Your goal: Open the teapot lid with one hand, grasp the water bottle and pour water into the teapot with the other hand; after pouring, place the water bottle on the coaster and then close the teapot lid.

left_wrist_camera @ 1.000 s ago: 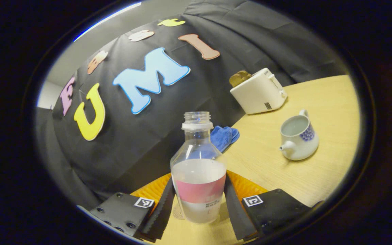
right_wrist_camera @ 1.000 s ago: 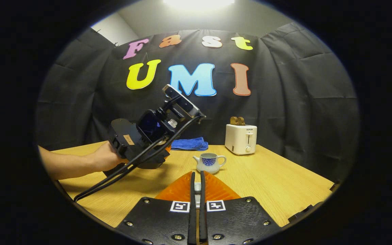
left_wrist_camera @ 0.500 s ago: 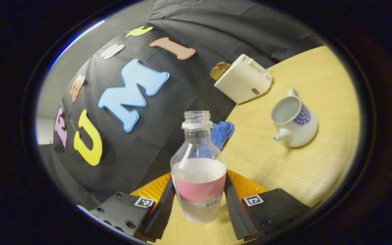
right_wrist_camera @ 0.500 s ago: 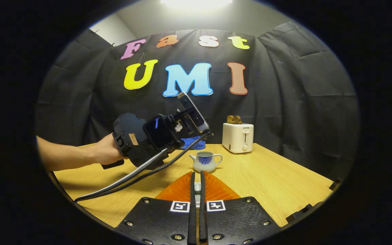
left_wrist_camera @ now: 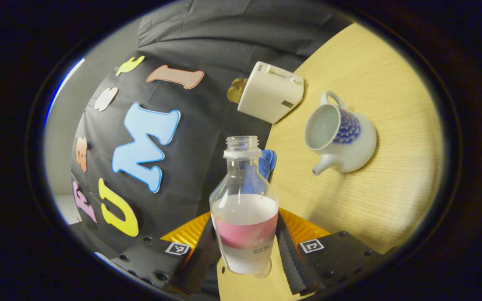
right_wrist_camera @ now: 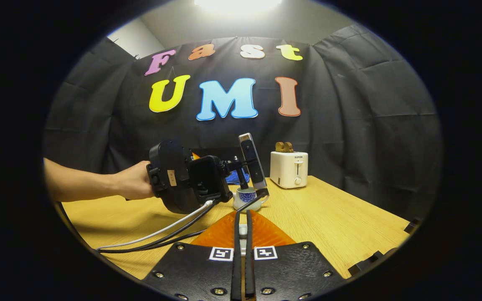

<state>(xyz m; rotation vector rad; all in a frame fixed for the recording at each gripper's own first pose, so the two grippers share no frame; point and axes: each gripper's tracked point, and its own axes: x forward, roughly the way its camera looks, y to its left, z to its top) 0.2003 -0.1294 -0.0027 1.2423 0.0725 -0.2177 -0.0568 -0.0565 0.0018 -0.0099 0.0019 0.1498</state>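
Note:
My left gripper (left_wrist_camera: 245, 251) is shut on a clear water bottle (left_wrist_camera: 244, 209) with a pink label, uncapped and partly full. The bottle is lifted and tilted, with its mouth up and left of the teapot. The white teapot (left_wrist_camera: 343, 133) with a blue pattern stands lidless on the table, its spout toward me. In the right gripper view a hand (right_wrist_camera: 134, 186) holds the left gripper's body just left of the teapot (right_wrist_camera: 247, 196). My right gripper (right_wrist_camera: 243, 221) is shut on a small white piece, the teapot lid (right_wrist_camera: 243, 229), held low in front of the teapot.
A white toaster (left_wrist_camera: 270, 92) with bread stands behind the teapot near the wall. A blue cloth (left_wrist_camera: 266, 161) lies behind the bottle. Cables (right_wrist_camera: 161, 234) trail from the left gripper across the wooden table (right_wrist_camera: 341, 225).
The left gripper has rolled further over with the bottle and come closer to the teapot, which now looks larger. The right gripper has stayed put with the lid.

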